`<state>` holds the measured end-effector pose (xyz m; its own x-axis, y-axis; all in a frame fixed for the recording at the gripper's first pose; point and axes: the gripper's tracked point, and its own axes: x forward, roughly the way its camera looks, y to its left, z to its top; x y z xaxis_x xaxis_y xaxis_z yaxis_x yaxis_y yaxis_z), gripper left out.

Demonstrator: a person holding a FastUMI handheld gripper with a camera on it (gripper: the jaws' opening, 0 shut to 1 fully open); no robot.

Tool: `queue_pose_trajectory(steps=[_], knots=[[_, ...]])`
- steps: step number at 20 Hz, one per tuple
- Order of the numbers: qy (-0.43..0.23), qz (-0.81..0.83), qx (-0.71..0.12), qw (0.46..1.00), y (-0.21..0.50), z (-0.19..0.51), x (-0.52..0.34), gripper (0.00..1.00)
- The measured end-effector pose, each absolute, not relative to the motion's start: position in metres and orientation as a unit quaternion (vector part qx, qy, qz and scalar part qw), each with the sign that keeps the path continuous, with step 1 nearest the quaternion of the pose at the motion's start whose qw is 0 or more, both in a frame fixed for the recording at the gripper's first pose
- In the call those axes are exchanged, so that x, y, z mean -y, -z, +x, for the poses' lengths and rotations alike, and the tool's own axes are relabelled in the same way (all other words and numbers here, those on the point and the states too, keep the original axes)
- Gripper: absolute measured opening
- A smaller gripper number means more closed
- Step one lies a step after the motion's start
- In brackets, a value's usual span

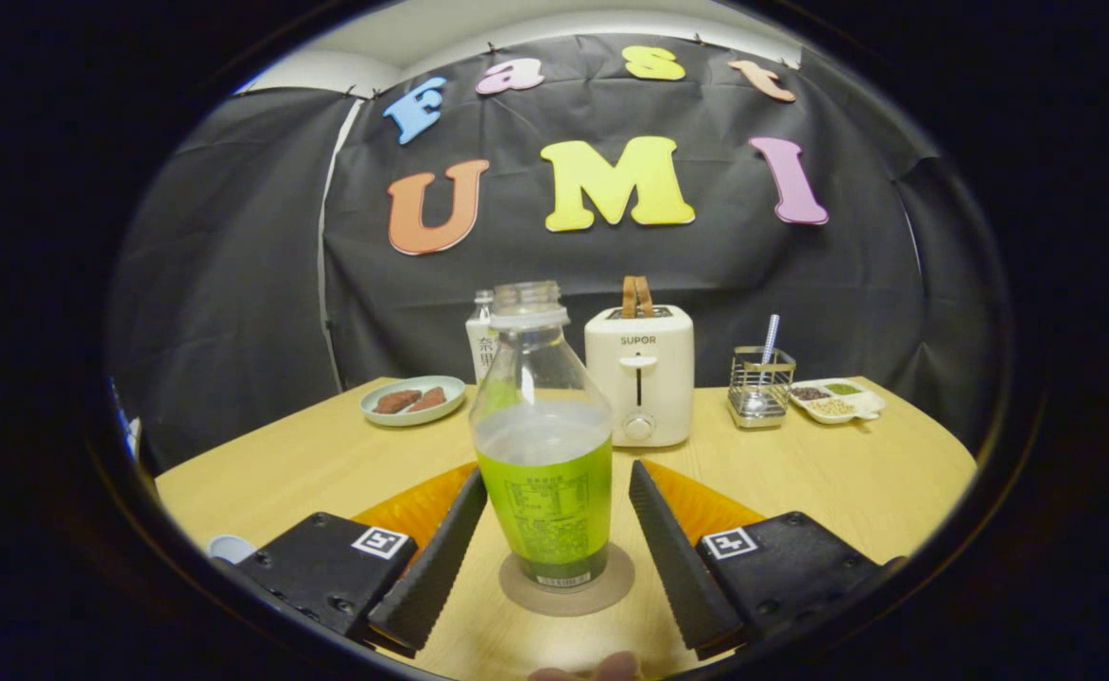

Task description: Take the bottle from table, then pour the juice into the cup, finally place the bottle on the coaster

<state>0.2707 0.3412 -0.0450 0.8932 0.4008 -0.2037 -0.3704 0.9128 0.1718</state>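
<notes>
Tool (554,549) spread wide around bottle (543,454) standing on coaster (601,591), white cup (230,547) mostly hidden

bottle (543,445): clear glossy plastic | table (847,473): matt wood | basket (760,386): shiny wire

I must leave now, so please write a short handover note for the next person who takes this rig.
Tongs: open, one finger on each side of the bottle, not pressing it.
Bottle: upright on the round coaster, cap off, juice partly filled.
Cup: just a rim visible beside the left finger; contents cannot be judged.
Done: bottle stands on the coaster.
Left: pull the tongs back clear of the bottle.
</notes>
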Motion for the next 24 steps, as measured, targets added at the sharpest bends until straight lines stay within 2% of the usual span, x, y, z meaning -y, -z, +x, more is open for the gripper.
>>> queue_pose_trajectory(steps=[5, 13, 24], knots=[[-0.18, 0.055, -0.105, 0.976, 0.029, 0.225, -0.324, 1.0], [-0.097, 0.002, -0.036, 0.995, -0.018, 0.13, -0.238, 1.0], [-0.073, 0.005, -0.009, 0.997, -0.035, -0.017, -0.166, 1.0]])
